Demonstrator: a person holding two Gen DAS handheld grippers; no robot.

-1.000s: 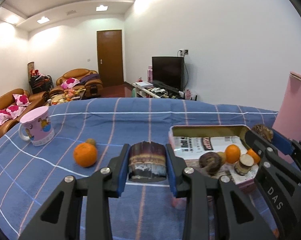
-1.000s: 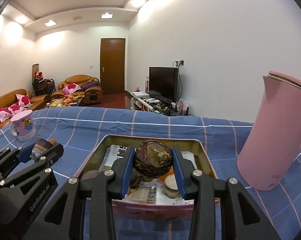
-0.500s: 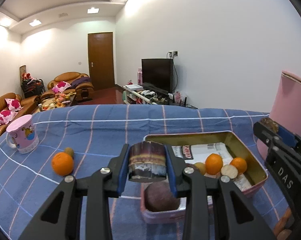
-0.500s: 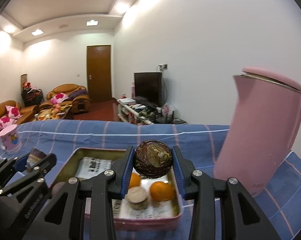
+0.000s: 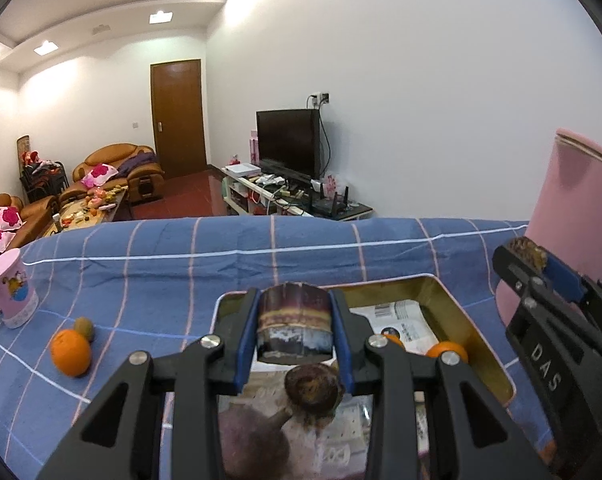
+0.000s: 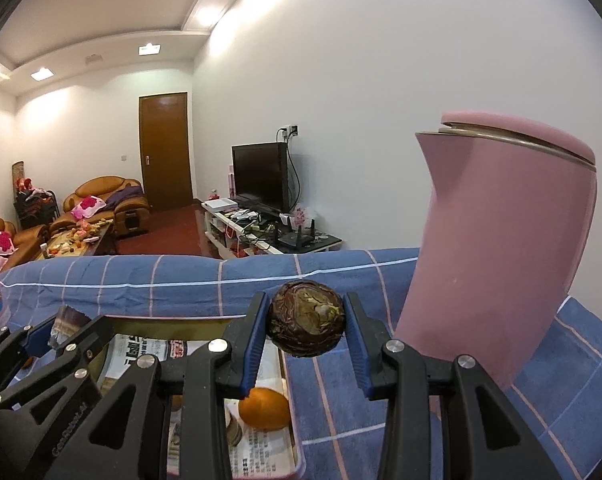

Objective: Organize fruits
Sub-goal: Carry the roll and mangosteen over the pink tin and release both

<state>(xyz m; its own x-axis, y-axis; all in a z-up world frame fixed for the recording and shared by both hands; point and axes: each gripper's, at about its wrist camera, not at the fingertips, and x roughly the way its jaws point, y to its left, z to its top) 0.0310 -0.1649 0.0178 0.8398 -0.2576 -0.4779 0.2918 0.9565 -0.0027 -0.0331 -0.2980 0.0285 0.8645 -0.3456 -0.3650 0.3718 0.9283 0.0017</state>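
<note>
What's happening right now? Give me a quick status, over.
Left hand-held gripper shut on cane piece, above tin. Right hand-held gripper shut on dark round fruit, beside pink kettle. Nothing blocking.

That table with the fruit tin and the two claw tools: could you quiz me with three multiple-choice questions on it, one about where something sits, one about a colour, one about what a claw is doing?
1. Where is the lone orange?
A. on the blue checked cloth, left of the tin
B. inside the tin
C. on top of the jug

2. What colour is the tall jug?
A. green
B. pink
C. white

3. What is the right gripper doing?
A. standing open and empty
B. gripping the mug
C. clamped on a dark wrinkled round fruit

Answers: 1 A, it lies on the cloth beside a small brown fruit. 2 B, its whole body is pink. 3 C, both blue pads press the fruit.
</note>
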